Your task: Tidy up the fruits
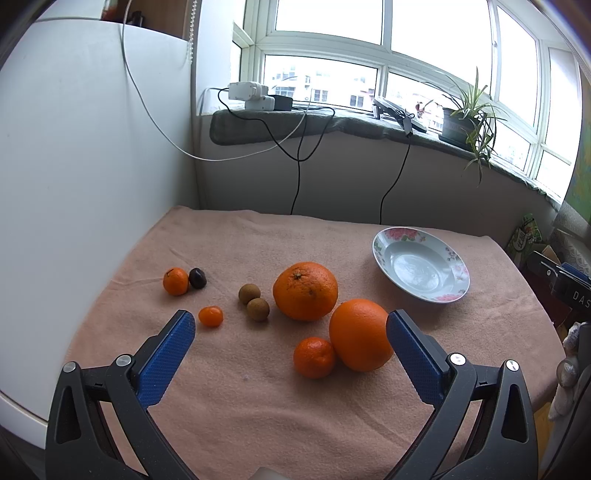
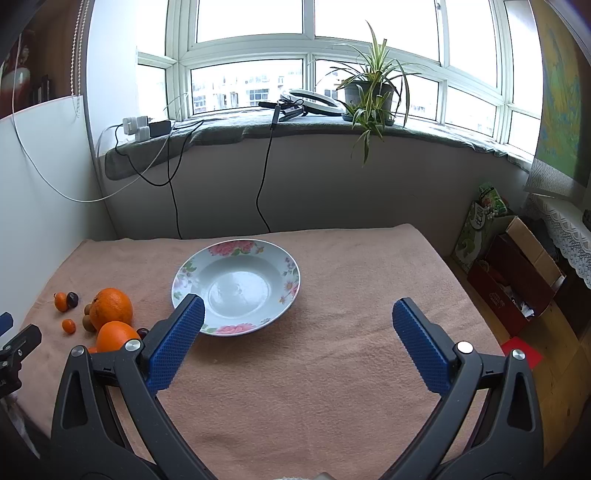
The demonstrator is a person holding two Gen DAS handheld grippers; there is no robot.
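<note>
My left claw (image 1: 290,326) hangs wide open, empty; between its fingers lie two oranges (image 1: 305,290), a mandarin (image 1: 314,357) and two brown fruits (image 1: 258,309). My right claw (image 2: 298,317), equally spread, frames the empty plate (image 2: 291,275) just ahead on the cloth (image 2: 332,387).

Bright daylight thru blown-out window (image 2: 251,22) — soft shadows, sharp focus, heavy fisheye bending w/ dark corners.
</note>
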